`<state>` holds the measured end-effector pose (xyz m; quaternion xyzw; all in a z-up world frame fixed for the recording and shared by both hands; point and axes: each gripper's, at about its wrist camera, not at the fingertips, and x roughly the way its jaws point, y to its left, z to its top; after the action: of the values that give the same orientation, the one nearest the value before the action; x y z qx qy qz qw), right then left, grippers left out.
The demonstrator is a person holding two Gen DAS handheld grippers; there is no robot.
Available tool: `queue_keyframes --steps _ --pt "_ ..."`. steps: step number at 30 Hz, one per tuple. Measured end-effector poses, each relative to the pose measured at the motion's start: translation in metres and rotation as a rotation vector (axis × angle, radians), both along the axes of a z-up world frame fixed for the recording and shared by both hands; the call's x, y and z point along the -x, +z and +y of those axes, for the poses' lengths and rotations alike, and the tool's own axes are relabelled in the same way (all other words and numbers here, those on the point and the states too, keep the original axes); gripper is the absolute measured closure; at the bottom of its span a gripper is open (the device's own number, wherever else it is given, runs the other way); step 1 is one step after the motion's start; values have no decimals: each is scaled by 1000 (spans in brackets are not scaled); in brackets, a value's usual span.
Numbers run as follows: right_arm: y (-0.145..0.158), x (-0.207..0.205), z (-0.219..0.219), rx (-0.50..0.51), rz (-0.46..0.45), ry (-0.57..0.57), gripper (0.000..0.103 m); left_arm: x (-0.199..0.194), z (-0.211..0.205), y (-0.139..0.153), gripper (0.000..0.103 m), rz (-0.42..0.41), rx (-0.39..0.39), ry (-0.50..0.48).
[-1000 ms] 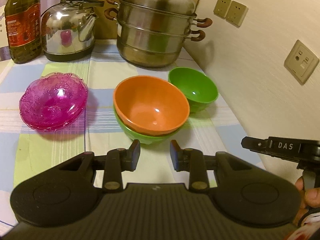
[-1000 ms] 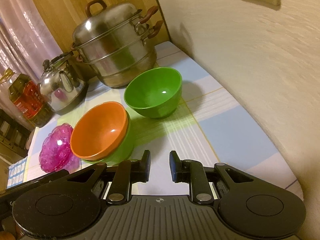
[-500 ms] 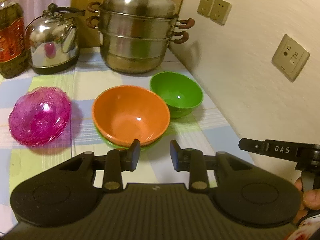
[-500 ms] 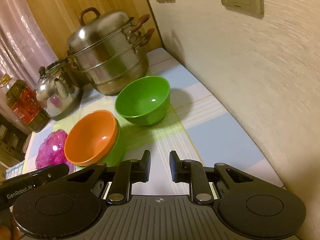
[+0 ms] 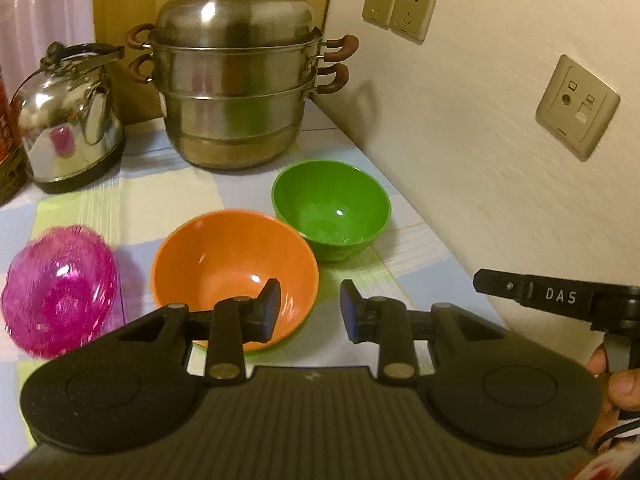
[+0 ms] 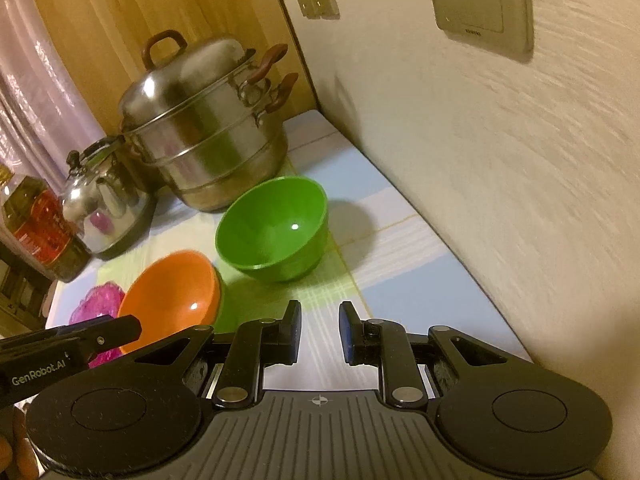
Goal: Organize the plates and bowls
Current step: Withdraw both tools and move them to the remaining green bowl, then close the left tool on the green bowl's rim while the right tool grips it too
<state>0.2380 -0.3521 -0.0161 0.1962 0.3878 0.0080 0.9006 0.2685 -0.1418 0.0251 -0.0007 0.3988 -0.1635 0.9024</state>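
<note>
An orange bowl [image 5: 234,268] sits nested in a green bowl whose rim shows beneath it. A second green bowl [image 5: 331,214] stands alone to its right, near the wall. A pink glass dish [image 5: 58,306] lies at the left. My left gripper [image 5: 308,310] is open and empty, hovering above the orange bowl's near right rim. My right gripper [image 6: 319,334] is open and empty, above the cloth in front of the lone green bowl [image 6: 276,228]. The orange bowl [image 6: 170,300] and pink dish [image 6: 96,306] show at its left.
A large steel steamer pot [image 5: 236,92] and a steel kettle [image 5: 68,120] stand at the back. An oil bottle [image 6: 36,228] stands at far left. A wall [image 5: 500,140] with sockets borders the table's right side. A checked cloth [image 6: 400,280] covers the table.
Both grippers have pulled back and risen, so the bowls look smaller. The left view has swung right, shifting the bowls leftward. No object has moved.
</note>
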Motion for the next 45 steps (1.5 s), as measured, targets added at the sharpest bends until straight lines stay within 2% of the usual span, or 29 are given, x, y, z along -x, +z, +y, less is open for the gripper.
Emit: queue_keyframes --steps 9,16,17,18,20,28,37,42,45 --pt "-6 -42 -1 7 3 19 82 -62 -1 -4 75 24 -2 -17" --pt "-14 -80 -4 -1 4 25 80 -123 12 -16 71 86 30 1" --pt "-16 -85 -4 -3 6 23 75 -131 13 -17 67 89 32 -2" --pt "-17 -91 -5 -8 8 21 63 -137 12 -18 65 93 35 -4" --pt "-20 -102 -6 -19 7 18 54 -151 12 -23 64 113 51 -13" --pt "-39 -143 -7 -24 46 21 54 -195 3 -54 64 197 47 -27" --pt "-71 -173 -6 -43 120 46 54 -213 -6 -82 64 245 32 -46" --pt "-84 -183 -5 -52 142 49 54 -220 -14 -91 67 259 8 -58" --pt "-91 -187 -6 -59 152 44 57 -221 -17 -95 74 256 3 -63"
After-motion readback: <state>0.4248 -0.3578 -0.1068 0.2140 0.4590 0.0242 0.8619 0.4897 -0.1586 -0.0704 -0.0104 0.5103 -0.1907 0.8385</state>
